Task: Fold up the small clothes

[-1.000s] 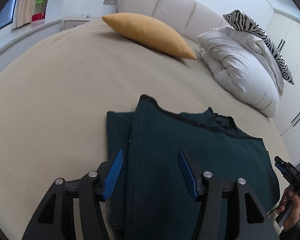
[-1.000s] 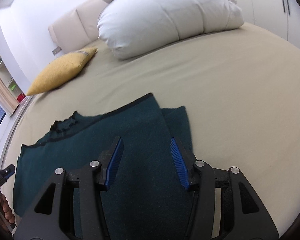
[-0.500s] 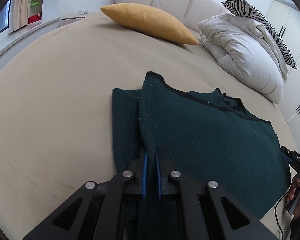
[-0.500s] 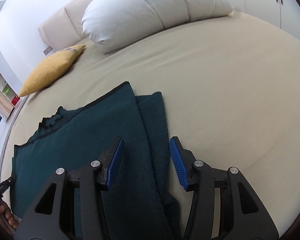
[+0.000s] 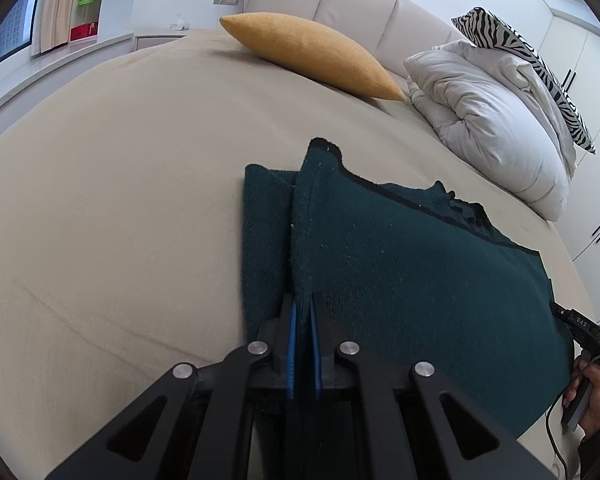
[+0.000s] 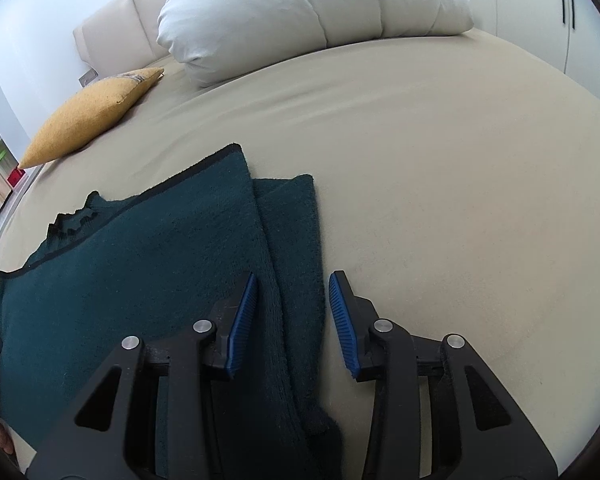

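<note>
Grippers took hold of a dark green garment [image 5: 400, 264] on a beige bed [image 5: 120, 184].

The left gripper [image 5: 302, 322] was clamped on one folded side edge; the right gripper [image 6: 292, 300] was closing around the other, not yet pinching. Next, likely, lifting both edges evenly.

dark green garment [image 5: 400, 264], mustard cushion [image 5: 312, 54], zebra-striped pillow [image 5: 520, 52]

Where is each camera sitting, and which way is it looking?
Left wrist: rides the left claw, looking down across the bed; claw shut on the dark green sweater edge; a hand at right.
Right wrist: rides the right claw, closing around the sweater's other edge, pads not touching.
Both show: sweater, yellow pillow, white duvet.
</note>
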{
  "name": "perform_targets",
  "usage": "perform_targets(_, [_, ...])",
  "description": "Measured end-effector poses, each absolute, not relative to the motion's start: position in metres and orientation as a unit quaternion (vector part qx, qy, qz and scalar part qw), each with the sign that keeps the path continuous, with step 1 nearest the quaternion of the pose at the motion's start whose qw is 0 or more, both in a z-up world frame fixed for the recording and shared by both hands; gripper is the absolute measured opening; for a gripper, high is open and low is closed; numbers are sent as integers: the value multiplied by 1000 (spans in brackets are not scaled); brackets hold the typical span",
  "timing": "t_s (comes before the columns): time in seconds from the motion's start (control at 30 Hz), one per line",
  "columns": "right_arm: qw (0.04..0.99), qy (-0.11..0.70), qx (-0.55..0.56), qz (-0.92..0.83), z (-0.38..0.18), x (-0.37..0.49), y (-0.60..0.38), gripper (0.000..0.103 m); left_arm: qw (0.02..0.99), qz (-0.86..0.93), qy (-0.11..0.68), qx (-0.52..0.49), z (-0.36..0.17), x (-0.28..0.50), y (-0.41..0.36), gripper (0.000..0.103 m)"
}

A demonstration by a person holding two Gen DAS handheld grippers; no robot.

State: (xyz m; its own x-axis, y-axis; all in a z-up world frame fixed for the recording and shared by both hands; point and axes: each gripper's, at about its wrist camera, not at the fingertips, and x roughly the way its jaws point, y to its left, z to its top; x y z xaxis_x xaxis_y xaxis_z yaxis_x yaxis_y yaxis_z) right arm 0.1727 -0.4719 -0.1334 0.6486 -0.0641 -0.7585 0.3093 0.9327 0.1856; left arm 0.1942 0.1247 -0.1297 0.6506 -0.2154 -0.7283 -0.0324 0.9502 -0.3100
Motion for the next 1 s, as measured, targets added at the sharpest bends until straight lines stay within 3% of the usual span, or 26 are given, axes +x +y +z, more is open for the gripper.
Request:
perform_targets(0.3, [891, 408, 168, -105, -125, 170, -474, 38, 900, -26, 413, -140, -113, 188, 127, 13])
perform_targets(0.33, [892, 399, 182, -112, -118, 165, -475, 39, 908, -16, 400, -127, -103, 184, 125, 18])
perform_targets(0.43, [908, 356, 200, -100, -94, 155, -467, 41, 926, -19, 364, -100, -78, 186, 111, 46])
perform_targets(0.47, [914, 347, 196, -78, -86, 156, -459, 45, 929, -24, 358, -90, -73, 191, 104, 50])
perform_targets(0.53, [921, 344, 178, -35, -76, 167, -438, 50, 931, -42, 354, -86, -68, 206, 91, 50])
perform_targets(0.63, [917, 352, 185, 32, -74, 191, -413, 50, 934, -56, 345, -74, -69, 238, 70, 52])
perform_targets(0.87, [849, 430, 287, 107, -128, 274, -392, 50, 898, -27, 432, -77, -124, 304, 68, 51])
perform_targets(0.9, [834, 444, 310, 104, -142, 283, -399, 49, 898, -37, 429, -96, -127, 303, 76, 51])
perform_targets(1.0, [824, 415, 368, 115, -154, 290, -430, 30, 897, -50, 426, -103, -126, 302, 84, 50])
